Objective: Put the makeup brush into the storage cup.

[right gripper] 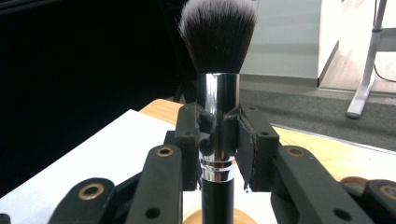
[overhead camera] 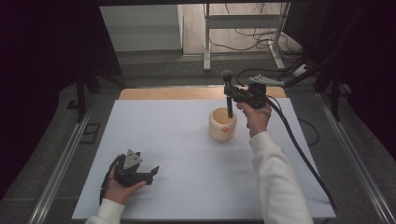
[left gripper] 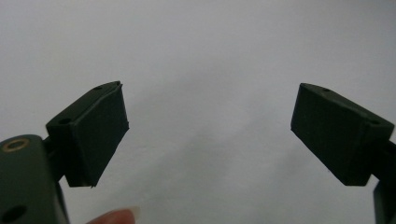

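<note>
The right gripper (overhead camera: 232,94) holds a brush (overhead camera: 228,93) upright over the cup (overhead camera: 222,124), which stands on the table (overhead camera: 187,154) toward its far right part, well short of the far edge. In the right gripper view the fingers (right gripper: 187,144) are clamped on the brush (right gripper: 217,112) at its shiny metal collar, just under the bristles, so the grip sits high on the tool. The brush's long axis runs vertical: the bristle head points up, the black handle points down. In the high view the handle's lower end seems to reach into the cup's mouth, though whether it touches the bottom or the wall cannot be told. The cup lies directly below the fingers, so the coming move looks like a straight lowering along the handle's own axis, then a release. The risk, as a judgement, is that the handle catches the rim if the brush tilts.

The left gripper (overhead camera: 135,171) rests in the hand near the table's near left corner, well apart from the cup, with its fingers (left gripper: 93,135) spread wide and nothing between them, over bare table. The right hand is plainly the nearer one.
</note>
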`<action>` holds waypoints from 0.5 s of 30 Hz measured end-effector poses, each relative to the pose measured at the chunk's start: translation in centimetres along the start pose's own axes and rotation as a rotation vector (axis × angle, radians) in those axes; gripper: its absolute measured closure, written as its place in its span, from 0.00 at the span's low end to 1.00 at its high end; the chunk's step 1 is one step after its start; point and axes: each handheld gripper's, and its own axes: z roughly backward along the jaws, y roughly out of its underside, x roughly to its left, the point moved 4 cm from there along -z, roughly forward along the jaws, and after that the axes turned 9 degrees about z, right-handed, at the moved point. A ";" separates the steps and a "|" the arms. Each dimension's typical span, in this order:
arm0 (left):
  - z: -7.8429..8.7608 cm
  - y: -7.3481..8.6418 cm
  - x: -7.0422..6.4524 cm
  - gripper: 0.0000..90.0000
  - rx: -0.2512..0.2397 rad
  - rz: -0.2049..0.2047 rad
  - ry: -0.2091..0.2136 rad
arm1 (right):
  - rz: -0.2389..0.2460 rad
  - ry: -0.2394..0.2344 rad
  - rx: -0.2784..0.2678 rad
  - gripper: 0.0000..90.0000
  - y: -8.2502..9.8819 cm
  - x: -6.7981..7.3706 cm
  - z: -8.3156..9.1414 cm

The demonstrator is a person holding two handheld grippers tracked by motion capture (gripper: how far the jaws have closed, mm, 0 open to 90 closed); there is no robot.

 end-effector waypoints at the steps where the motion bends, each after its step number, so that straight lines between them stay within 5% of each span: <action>1: 0.0 0.0 0.0 0.13 -0.001 0.001 0.000 | 0.001 0.001 -0.004 0.80 0.0 0.0 -0.1; 15: 0.0 0.0 0.0 0.13 0.000 0.001 0.001 | 0.004 -0.003 0.006 0.80 0.9 0.4 -1.1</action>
